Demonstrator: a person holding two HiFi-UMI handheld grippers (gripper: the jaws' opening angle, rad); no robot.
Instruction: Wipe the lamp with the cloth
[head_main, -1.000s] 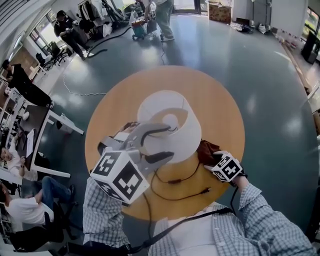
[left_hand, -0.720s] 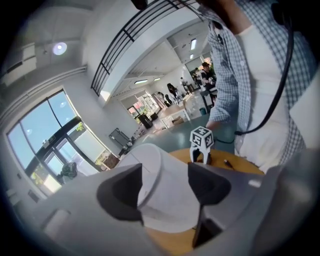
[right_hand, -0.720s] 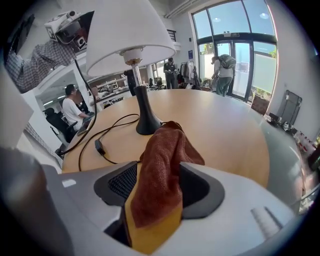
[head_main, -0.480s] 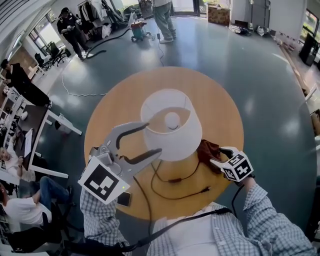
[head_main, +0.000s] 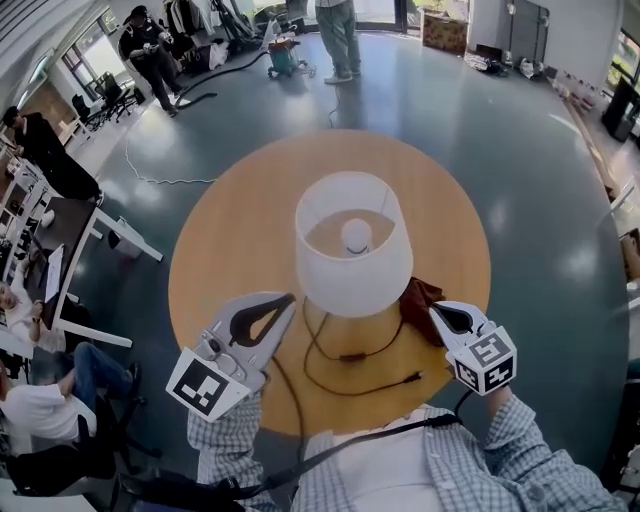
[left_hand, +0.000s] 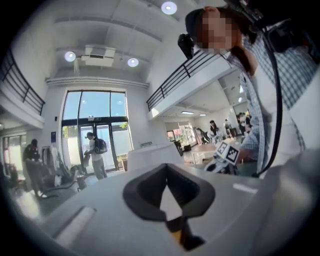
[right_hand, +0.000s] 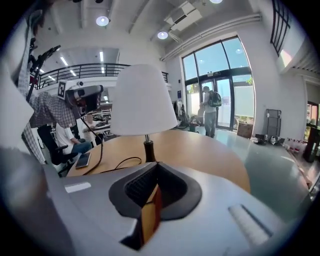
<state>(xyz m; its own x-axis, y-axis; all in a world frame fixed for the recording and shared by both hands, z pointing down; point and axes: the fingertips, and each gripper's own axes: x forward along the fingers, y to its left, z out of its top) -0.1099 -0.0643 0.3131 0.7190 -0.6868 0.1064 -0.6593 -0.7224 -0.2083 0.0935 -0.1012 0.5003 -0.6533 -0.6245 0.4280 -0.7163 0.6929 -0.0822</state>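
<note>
The lamp, with a white shade (head_main: 352, 250), stands in the middle of the round wooden table (head_main: 230, 230). In the right gripper view its shade (right_hand: 142, 100) and dark stem (right_hand: 148, 150) rise straight ahead. A dark red cloth (head_main: 418, 295) lies crumpled on the table right of the lamp. My left gripper (head_main: 288, 299) is near the shade's lower left; its jaws have just been closing and are shut on nothing (left_hand: 166, 169). My right gripper (head_main: 436, 312) hovers beside the cloth; its jaws have just been closing too and are shut, empty (right_hand: 156, 164).
The lamp's black cord (head_main: 350, 362) loops over the near part of the table. A phone (right_hand: 82, 160) lies near the table's edge. Desks with seated people (head_main: 30, 300) are at the left, and people stand on the floor (head_main: 340, 35) beyond the table.
The left gripper has drawn back from the shade toward me, rolled over, and its jaws have gone from wide open to shut. The right gripper has lifted up off the cloth.
</note>
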